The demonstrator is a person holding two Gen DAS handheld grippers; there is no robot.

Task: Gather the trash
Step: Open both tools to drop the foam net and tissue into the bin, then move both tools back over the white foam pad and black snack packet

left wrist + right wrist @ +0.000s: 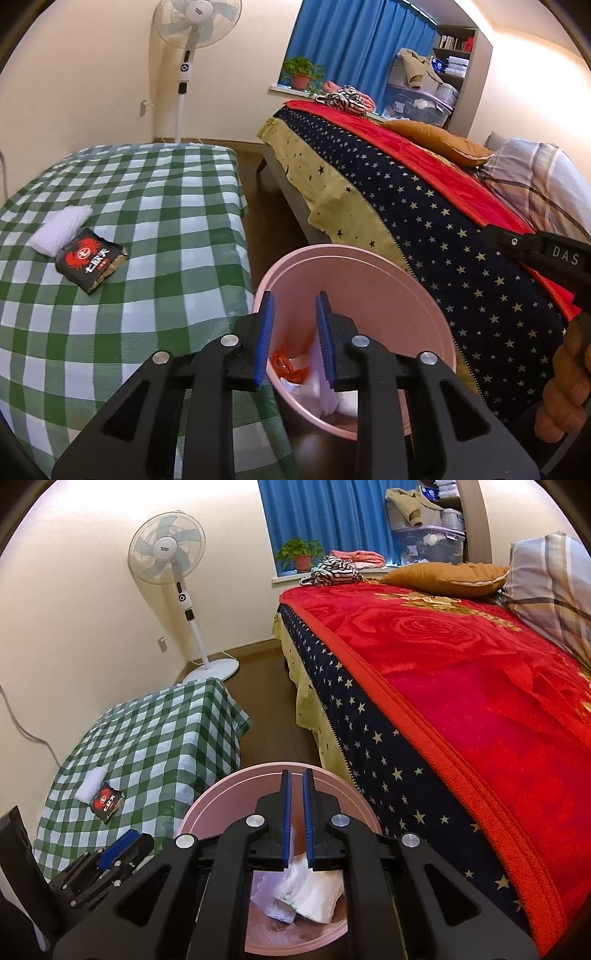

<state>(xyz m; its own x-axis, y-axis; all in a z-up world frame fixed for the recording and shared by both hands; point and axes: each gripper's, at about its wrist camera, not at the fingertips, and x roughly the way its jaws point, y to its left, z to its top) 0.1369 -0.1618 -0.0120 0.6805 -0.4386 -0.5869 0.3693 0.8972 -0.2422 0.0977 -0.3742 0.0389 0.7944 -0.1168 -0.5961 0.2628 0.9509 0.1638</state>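
Observation:
A pink bin (354, 273) stands on the floor between the checked table and the bed, with white and orange trash inside (295, 369). My left gripper (294, 306) hovers over the bin's near rim, open and empty. My right gripper (296, 786) is above the same bin (207, 805), its jaws a narrow gap apart with nothing between them; white crumpled trash (306, 897) lies below in the bin. A black and red snack packet (90, 260) and a white wad (61, 230) lie on the green checked table; they also show in the right wrist view as packet (108, 800) and wad (90, 784).
The green checked table (147, 206) is to the left. A bed with a red blanket (480, 686) and starred navy cover (424, 206) is to the right. A standing fan (173, 576) is by the far wall. A narrow strip of brown floor (273, 701) runs between table and bed.

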